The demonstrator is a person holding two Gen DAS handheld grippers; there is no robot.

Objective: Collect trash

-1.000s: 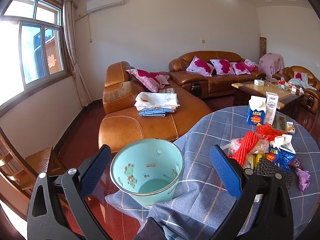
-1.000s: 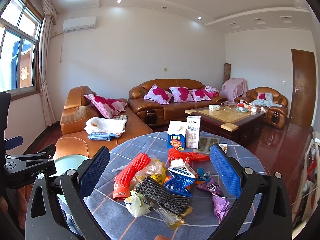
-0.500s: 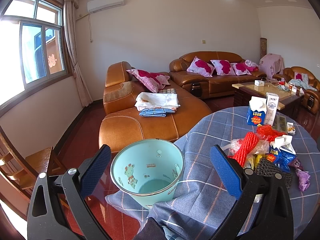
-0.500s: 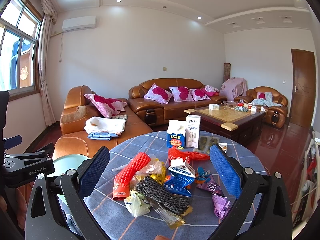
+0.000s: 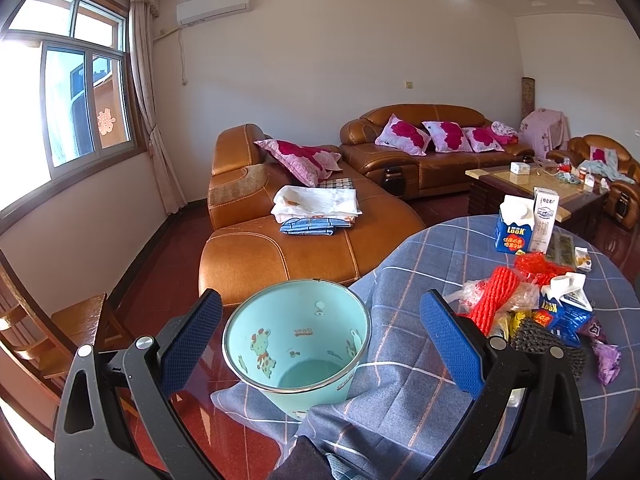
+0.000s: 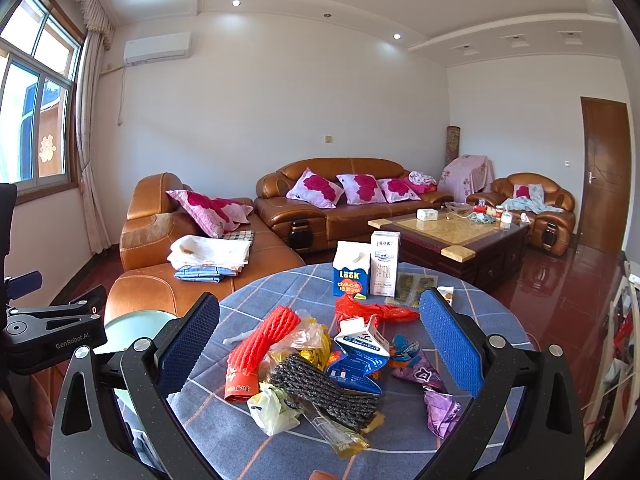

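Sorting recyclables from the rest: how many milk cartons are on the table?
3. A blue carton and a white carton stand upright side by side at the far edge; a crushed blue carton lies in the middle of the pile. Others may be hidden beneath the wrappers.

Trash pile (image 6: 320, 368) is heaped on the round table (image 6: 248, 448), near its front. Two cartons (image 6: 366, 266) are stood upright behind the pile. Bin (image 5: 296, 348) is placed left of the table, at its edge. Sofas (image 6: 340, 204) are set behind.
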